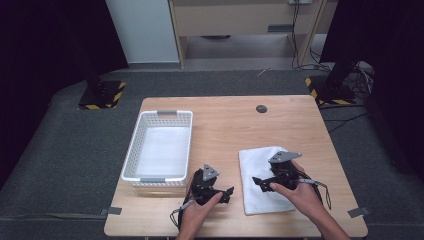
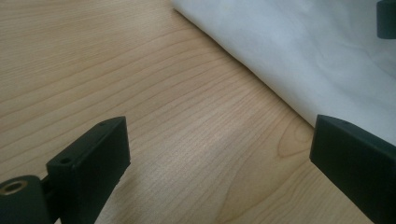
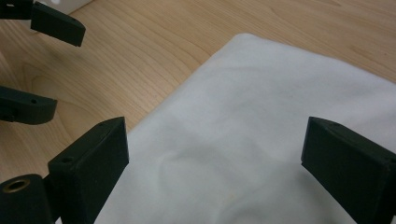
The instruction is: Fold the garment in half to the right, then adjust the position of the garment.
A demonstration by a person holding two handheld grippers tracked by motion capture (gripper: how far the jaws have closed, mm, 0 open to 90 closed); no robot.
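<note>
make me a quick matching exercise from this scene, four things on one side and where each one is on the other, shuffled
Things:
1. white basket
2. white cloth
3. left hand-held gripper
4. right hand-held gripper

Places:
A. open, over the cloth
B. on the table's left part, away from both hands
C. open, over bare wood just left of the cloth
D. lying flat on the table's right part

Pairs: 1-B, 2-D, 3-C, 4-A

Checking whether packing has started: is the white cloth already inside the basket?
No, the white cloth lies flat on the table, right of the basket.
</note>
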